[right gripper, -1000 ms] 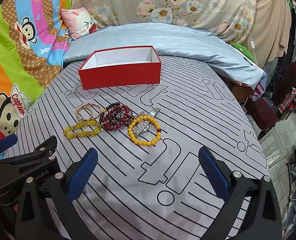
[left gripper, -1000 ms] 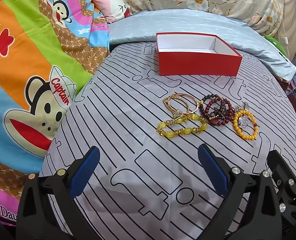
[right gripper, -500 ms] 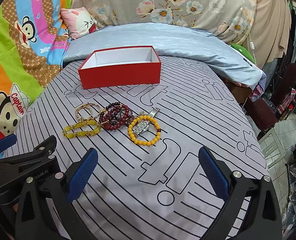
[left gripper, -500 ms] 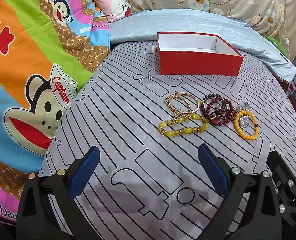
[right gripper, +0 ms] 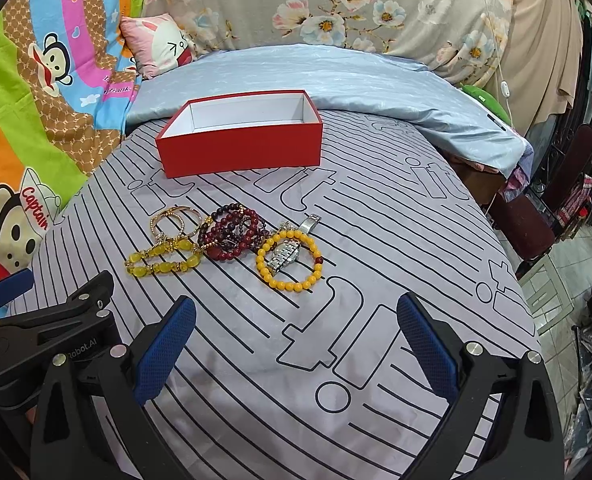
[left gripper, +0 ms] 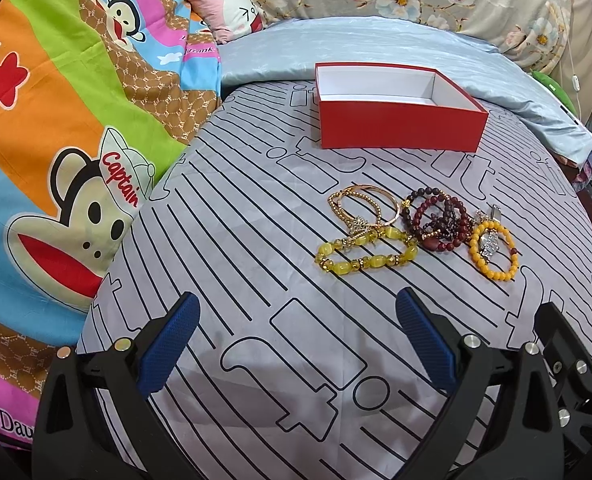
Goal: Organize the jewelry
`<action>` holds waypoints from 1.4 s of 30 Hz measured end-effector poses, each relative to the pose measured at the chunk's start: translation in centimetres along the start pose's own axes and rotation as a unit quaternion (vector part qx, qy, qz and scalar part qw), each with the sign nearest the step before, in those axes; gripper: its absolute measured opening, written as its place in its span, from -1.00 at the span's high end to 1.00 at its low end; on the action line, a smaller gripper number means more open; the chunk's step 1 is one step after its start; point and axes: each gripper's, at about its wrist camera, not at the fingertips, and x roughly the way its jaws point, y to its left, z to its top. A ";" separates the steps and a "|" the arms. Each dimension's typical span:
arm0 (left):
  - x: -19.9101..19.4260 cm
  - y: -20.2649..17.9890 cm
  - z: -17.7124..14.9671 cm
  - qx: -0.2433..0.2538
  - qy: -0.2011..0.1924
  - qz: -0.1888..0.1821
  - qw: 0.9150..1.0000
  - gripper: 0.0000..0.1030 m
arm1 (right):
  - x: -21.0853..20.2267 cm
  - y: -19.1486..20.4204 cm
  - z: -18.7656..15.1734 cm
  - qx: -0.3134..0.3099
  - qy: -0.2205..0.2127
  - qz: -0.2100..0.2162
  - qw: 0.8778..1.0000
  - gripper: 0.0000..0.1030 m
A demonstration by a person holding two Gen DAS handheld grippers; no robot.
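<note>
An open red box (left gripper: pixel 400 126) with a white inside stands on the grey striped bedsheet; it also shows in the right wrist view (right gripper: pixel 239 148). In front of it lies a row of jewelry: gold bangles (left gripper: pixel 362 208), a yellow-green bead bracelet (left gripper: pixel 366 254), dark red bead bracelets (left gripper: pixel 436 222), an orange bead bracelet (left gripper: pixel 494 256) and a silver watch (right gripper: pixel 285 256). My left gripper (left gripper: pixel 298 316) is open and empty, short of the jewelry. My right gripper (right gripper: pixel 296 320) is open and empty, just short of the orange bracelet (right gripper: pixel 289 260).
A cartoon-print quilt (left gripper: pixel 55 160) lies at the left. A light blue blanket (left gripper: pixel 376 44) and a pink pillow (left gripper: pixel 231 12) lie behind the box. The bed's right edge drops to chairs and clutter (right gripper: pixel 544 216).
Both grippers have crept slightly forward toward the jewelry. Nothing was taken hold of and the jaws stay open.
</note>
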 end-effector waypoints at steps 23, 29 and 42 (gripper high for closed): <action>0.0 0.0 0.0 0.000 0.000 0.000 1.000 -0.86 | 0.0 0.0 0.0 0.001 0.000 0.001 1.000 -0.90; 0.0 0.0 0.0 0.000 0.000 0.000 1.000 -0.86 | 0.1 -0.1 0.0 0.001 0.001 0.001 1.000 -0.90; 2.3 1.2 0.0 -0.016 0.017 -0.020 1.000 -0.86 | 1.6 -1.0 -0.2 0.017 0.017 0.003 1.000 -0.90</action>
